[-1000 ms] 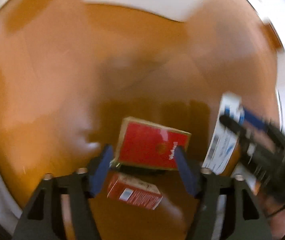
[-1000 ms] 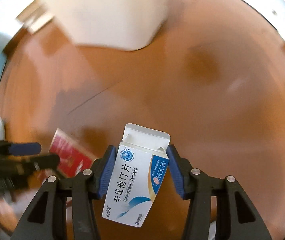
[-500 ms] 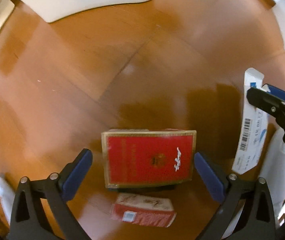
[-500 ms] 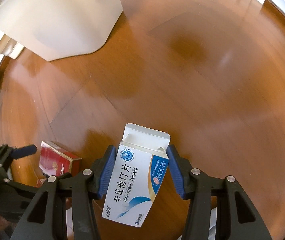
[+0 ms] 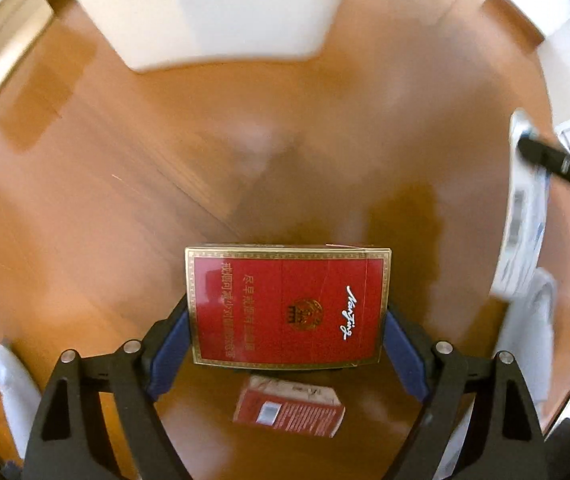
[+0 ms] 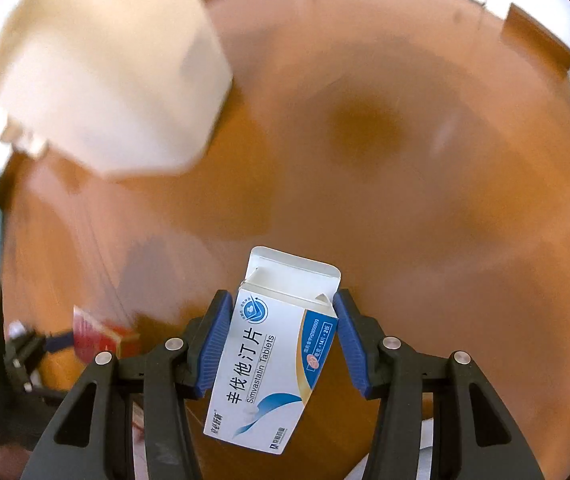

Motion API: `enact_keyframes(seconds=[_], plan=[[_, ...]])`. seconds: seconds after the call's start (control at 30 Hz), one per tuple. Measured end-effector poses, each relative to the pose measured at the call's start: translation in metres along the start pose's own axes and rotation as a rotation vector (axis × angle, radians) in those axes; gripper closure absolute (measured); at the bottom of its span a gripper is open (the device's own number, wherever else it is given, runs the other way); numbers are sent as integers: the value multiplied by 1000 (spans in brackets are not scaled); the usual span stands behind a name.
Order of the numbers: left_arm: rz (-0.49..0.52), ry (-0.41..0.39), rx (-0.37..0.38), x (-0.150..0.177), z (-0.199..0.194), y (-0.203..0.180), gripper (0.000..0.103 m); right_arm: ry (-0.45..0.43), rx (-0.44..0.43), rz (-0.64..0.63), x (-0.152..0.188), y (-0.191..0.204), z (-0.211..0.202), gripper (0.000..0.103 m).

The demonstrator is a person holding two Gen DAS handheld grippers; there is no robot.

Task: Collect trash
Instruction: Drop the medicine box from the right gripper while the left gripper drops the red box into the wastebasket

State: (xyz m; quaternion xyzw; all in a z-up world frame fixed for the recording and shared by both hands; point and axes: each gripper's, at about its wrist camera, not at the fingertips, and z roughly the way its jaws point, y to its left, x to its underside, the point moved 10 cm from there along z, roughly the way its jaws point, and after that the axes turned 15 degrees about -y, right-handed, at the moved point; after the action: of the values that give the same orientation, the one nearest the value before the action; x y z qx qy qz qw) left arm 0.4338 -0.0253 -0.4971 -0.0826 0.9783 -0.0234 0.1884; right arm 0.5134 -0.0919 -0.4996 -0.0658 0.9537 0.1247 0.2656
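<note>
the left gripper point(image 5: 287, 340) has its jaws clamped on a red cigarette pack point(image 5: 288, 305), the blue pads pressing its two short ends, gold-edged face toward the camera. below the jaws a second red pack point(image 5: 289, 406) lies flat on the wooden floor point(image 5: 125, 200). the right gripper point(image 6: 283, 344) has its jaws closed on a white-and-blue tablet box point(image 6: 273, 364) — tilted, its opened flap end sticking out ahead of the pads. ahead of both sets of jaws, up and to the left, stands a blurred white bin point(image 6: 105, 68) — well apart from either box.
</note>
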Motion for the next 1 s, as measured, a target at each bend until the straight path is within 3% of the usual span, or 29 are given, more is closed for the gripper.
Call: enact_keyframes(seconds=[0.13,0.3,0.43,0.53,0.63,0.77,0.9,1.0], plan=[[-34,-47,-9,-14,-41,17,15,-177,-43,-12,-83,8,-43,49],[-48,-58,1,-4,-52,19,15,-465,-171,-34,-228,54,-113,49],[-63,-45,16,-5,-51,16,15,-499,-271,-135,-293,116,-118,49],[-75,-65,12,-6,-52,35,15,-385,-311,-238,-303,162,-75,49],[-86,-94,2,-13,-62,41,15,-210,-316,-266,-283,188,-13,45],[-100,-136,-11,-27,-77,51,15,-107,-297,-302,-258,199,27,44],[-119,-191,-3,-47,-95,51,15,-157,-257,-293,-262,185,21,42],[-118,-271,30,-82,-123,44,15,-298,-320,-183,-286,164,-20,42]])
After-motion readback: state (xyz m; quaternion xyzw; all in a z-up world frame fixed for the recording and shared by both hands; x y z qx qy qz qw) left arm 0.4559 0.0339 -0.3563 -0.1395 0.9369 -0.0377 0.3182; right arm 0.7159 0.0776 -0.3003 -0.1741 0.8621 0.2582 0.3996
